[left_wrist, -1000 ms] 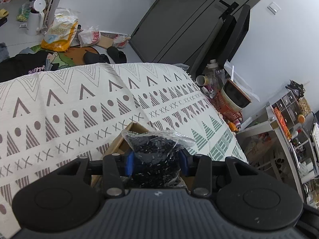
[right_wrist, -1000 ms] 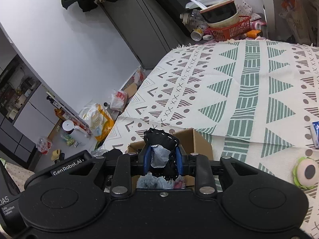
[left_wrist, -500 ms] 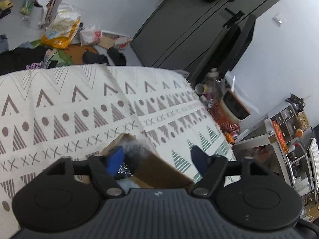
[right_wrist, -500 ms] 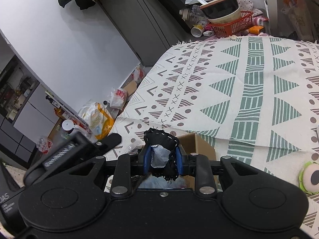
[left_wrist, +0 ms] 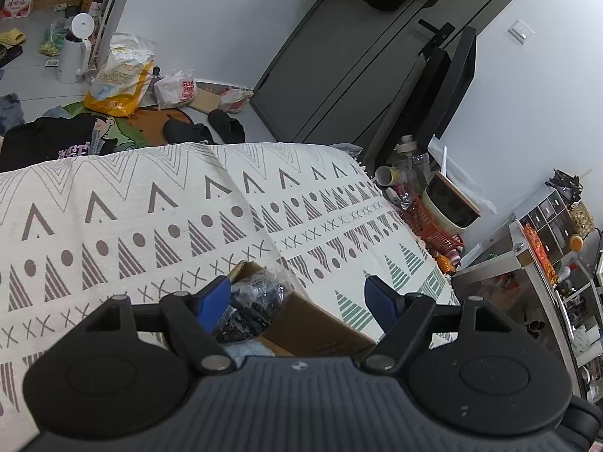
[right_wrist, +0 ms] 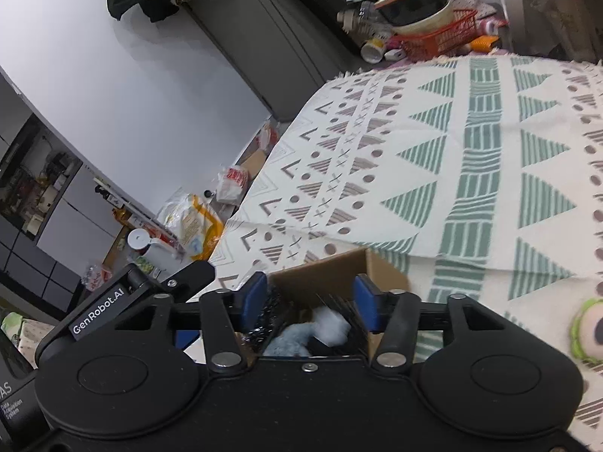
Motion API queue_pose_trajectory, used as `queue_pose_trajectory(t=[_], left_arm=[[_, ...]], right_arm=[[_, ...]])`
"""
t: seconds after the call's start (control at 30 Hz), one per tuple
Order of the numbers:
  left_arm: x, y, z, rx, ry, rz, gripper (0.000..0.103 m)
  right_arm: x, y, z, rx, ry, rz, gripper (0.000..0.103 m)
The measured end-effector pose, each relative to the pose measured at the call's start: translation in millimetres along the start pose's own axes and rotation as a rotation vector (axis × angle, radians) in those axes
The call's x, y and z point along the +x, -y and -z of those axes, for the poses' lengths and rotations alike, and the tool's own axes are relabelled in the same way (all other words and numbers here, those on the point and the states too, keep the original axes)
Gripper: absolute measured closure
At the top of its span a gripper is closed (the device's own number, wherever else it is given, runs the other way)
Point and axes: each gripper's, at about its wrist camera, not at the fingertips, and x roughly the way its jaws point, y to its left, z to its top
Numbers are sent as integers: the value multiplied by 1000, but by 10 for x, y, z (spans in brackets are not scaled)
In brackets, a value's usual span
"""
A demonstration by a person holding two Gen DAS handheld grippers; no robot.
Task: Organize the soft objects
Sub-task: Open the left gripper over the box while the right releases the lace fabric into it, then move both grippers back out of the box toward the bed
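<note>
The open brown cardboard box [left_wrist: 301, 324] stands on the cream cloth with brown and green triangle patterns [left_wrist: 150, 226] that covers the surface; everything here is told from this box. The left tongs [left_wrist: 297, 297] hang just above the box with the two blue fingers spread wide, holding nothing. Inside the box, near its left wall, lies a clear plastic bag with black contents [left_wrist: 256, 305], and a pale blue fluffy item [right_wrist: 290, 339] with a white soft piece [right_wrist: 331, 324] beside it. The right tongs [right_wrist: 309, 301] are also over the box, wide open and empty. To the right of the box, well apart, a green plush toy with a big eye [right_wrist: 588, 327] lies on the cloth.
</note>
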Motion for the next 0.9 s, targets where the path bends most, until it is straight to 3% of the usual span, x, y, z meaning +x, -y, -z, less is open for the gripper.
queue_pose_trajectory(t=[0.17,0.23,0.3,0.67,0.9], left_arm=[[-2,83,28,22,-9,-6,26],[1,155,64,43,-20,-2,21],[-16,239,109,72,-22,7,19],[-136,624,279,172,5,3,19],[-156,874,480,264,-5,12,19]], right_arm=[[-197,187,-42,-4,22,40,46],[-279,257,-56,-12,31,57,42],[-387,348,-80,-18,49,76,34],[-989,913,-268,-22,128,158,19],[-1262,1307,-314,-10,146,176,1]])
